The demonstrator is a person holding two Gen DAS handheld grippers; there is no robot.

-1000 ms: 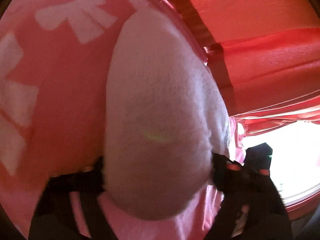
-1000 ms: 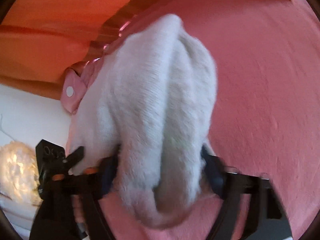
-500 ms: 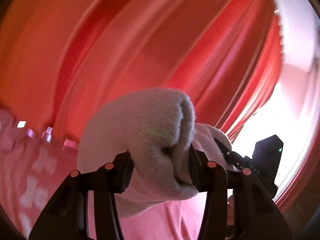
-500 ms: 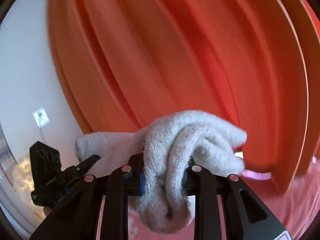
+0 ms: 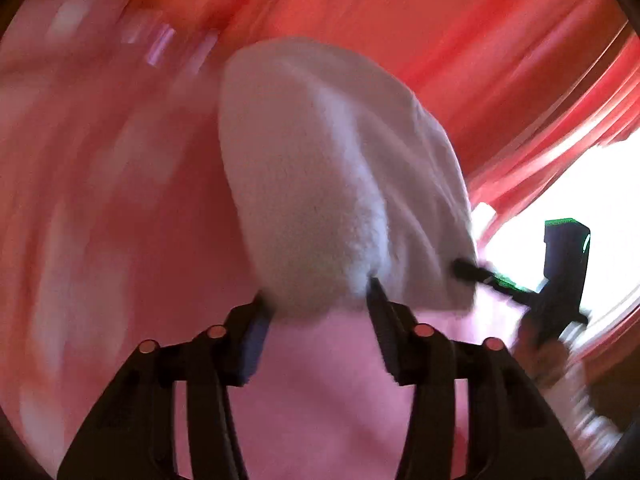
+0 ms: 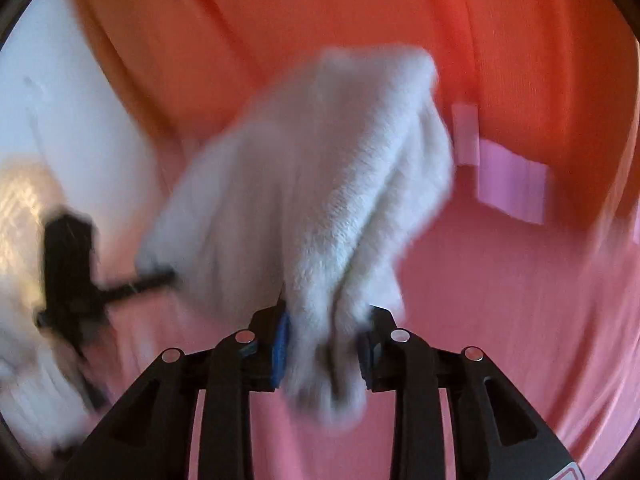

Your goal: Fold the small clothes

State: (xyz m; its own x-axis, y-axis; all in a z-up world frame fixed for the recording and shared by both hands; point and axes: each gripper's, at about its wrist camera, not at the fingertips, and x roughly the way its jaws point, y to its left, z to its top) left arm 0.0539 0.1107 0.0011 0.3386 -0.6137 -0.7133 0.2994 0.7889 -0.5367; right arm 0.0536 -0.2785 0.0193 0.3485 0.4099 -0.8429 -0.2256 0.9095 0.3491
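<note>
left wrist view: left claw [image 5: 318,300], jaws just closing, was clamped on one end of the white fuzzy garment [image 5: 328,168] above pink bedding [image 5: 120,220]. right wrist view: right claw [image 6: 324,332] was clamped on the garment's other end; frames blurred.

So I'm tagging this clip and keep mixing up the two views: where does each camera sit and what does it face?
Left wrist: on the left gripper, looking along its fingers, down over the white garment it pinches and the pink cover; the right gripper shows at right.
Right wrist: on the right gripper, facing the orange curtain, clamped on the same garment; the left gripper shows at left.
Shared: garment, cover, curtain, and each other's gripper.
</note>
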